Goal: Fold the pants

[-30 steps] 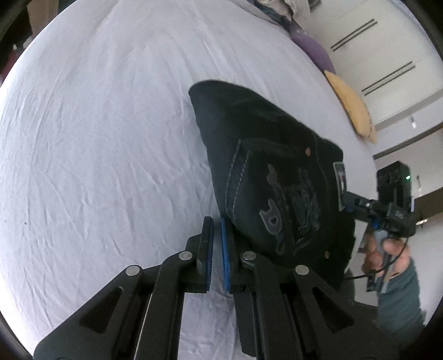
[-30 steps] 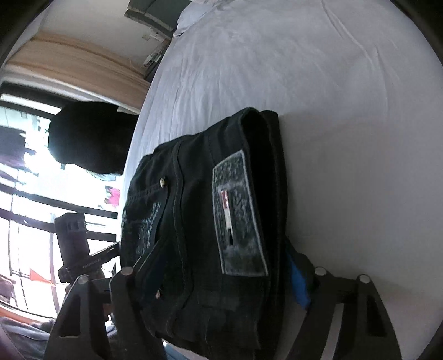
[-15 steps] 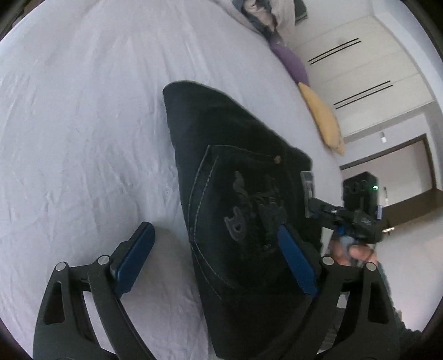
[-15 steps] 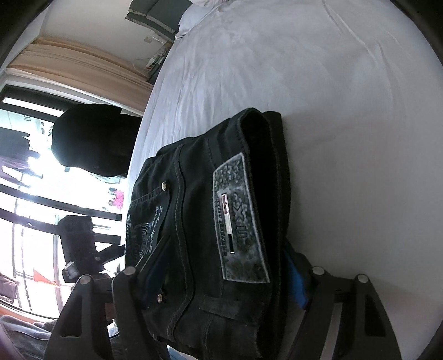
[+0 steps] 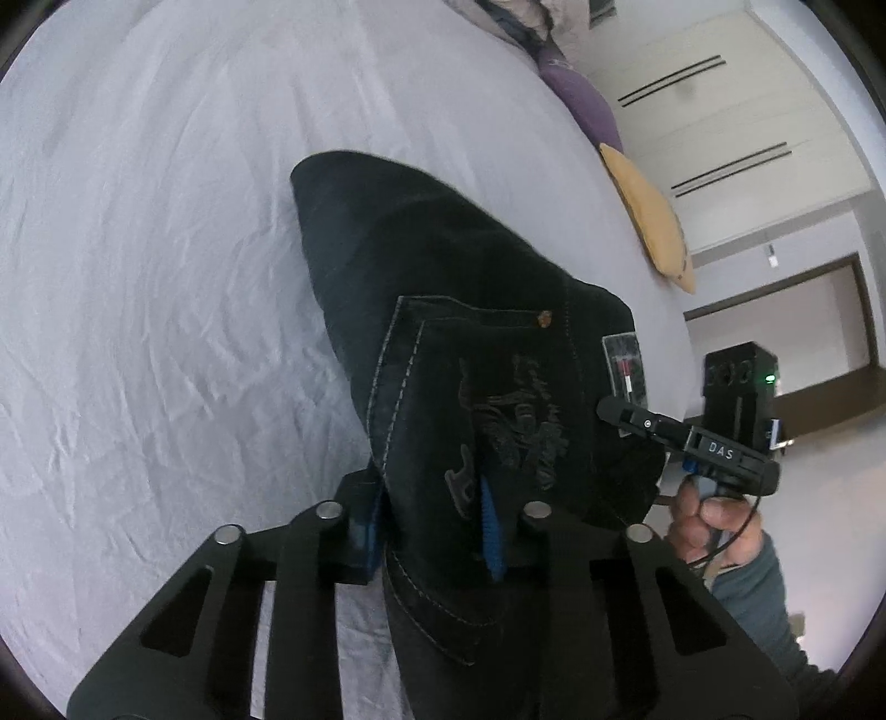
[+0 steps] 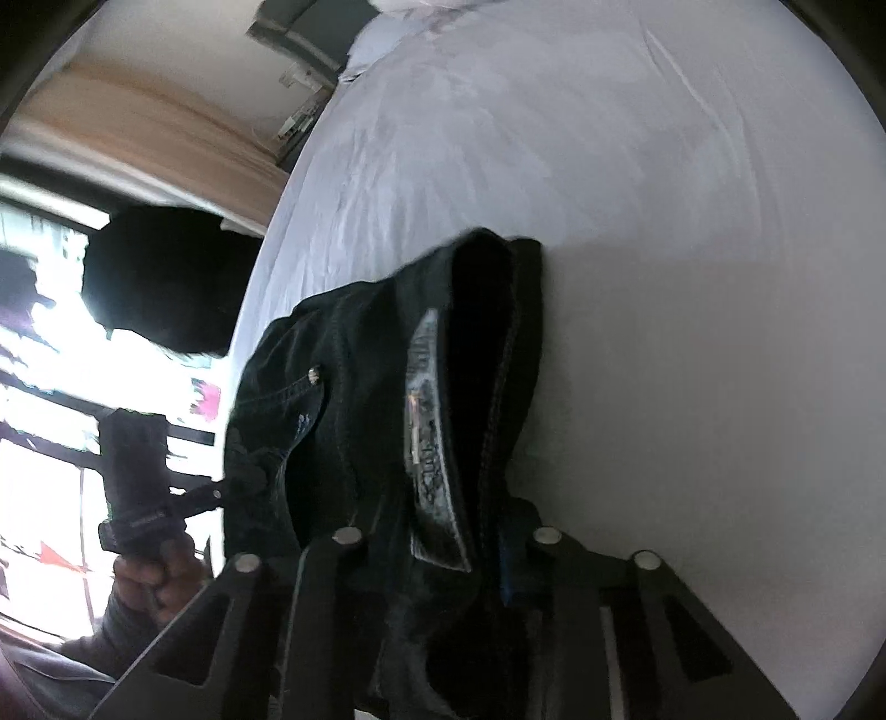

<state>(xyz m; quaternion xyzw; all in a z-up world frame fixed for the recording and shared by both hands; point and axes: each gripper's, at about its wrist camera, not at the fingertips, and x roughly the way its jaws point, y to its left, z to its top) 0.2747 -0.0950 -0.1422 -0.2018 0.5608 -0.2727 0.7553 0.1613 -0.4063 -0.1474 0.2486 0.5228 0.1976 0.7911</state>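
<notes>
Folded black jeans [image 5: 470,354] on bed [image 5: 166,277], long axis toward 11 o'clock; left gripper [image 5: 432,526] and right gripper [image 6: 443,548] fingers each clamp the near waistband edge.

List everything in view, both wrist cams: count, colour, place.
jeans: 1, black, folded stack on the bed, gripped on two sides
patch: 1, grey, on the jeans' waistband
bed sheet: 1, white, under the jeans
cushions: 2, purple and yellow, at the bed's far edge in the left view
pillow: 1, white, far end of the bed in the right view
curtain: 1, beige, beside the window
dark shape: 1, black, by the window; cannot tell what it is
left gripper: 1, black with blue pads, shut on the jeans' pocket side
right gripper: 1, black with blue pads, shut on the waistband side
hands: 2, right, left, each holding its gripper handle
</notes>
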